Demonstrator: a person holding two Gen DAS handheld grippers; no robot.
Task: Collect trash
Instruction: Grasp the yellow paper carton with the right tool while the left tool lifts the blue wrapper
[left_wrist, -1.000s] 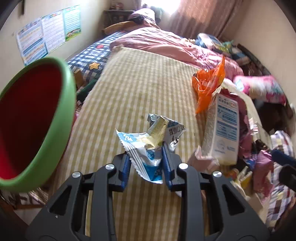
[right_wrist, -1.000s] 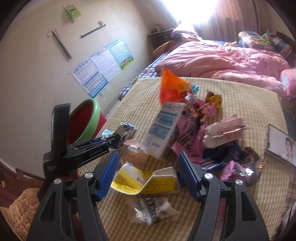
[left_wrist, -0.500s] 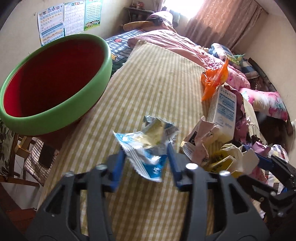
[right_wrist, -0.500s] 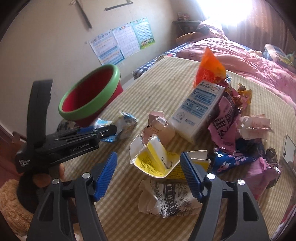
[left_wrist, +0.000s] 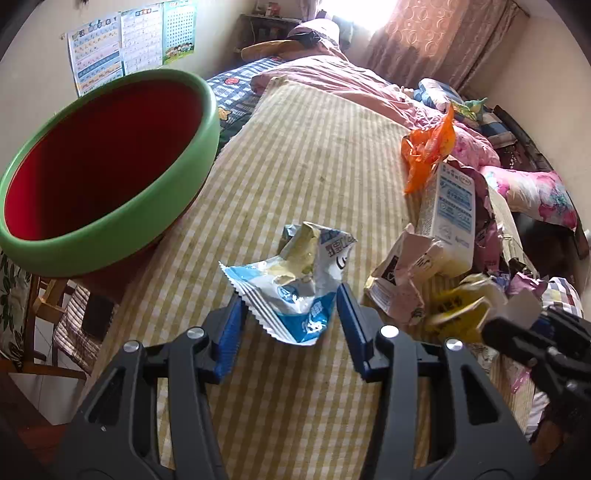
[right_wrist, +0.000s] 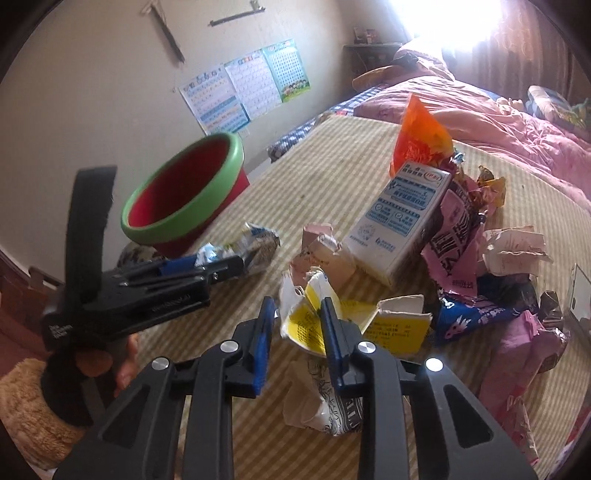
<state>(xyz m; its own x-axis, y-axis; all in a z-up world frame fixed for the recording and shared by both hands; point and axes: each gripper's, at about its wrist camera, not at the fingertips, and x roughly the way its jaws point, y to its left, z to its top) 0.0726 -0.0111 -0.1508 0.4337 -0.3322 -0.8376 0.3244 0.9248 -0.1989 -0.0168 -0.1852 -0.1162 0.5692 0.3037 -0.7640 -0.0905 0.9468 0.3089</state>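
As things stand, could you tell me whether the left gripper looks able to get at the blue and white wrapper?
Probably yes. The blue and white wrapper lies on the checked mat, between the open fingers of the left gripper, with nothing over it. Its jaws have just been opening.

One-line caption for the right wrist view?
Right gripper closing on torn yellow carton, beside left gripper near red-and-green bin.

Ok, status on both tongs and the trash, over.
Left tongs open, astride blue-white wrapper, not gripping. Right tongs just closed on torn yellow carton. Green-rimmed red bin near left, path clear.
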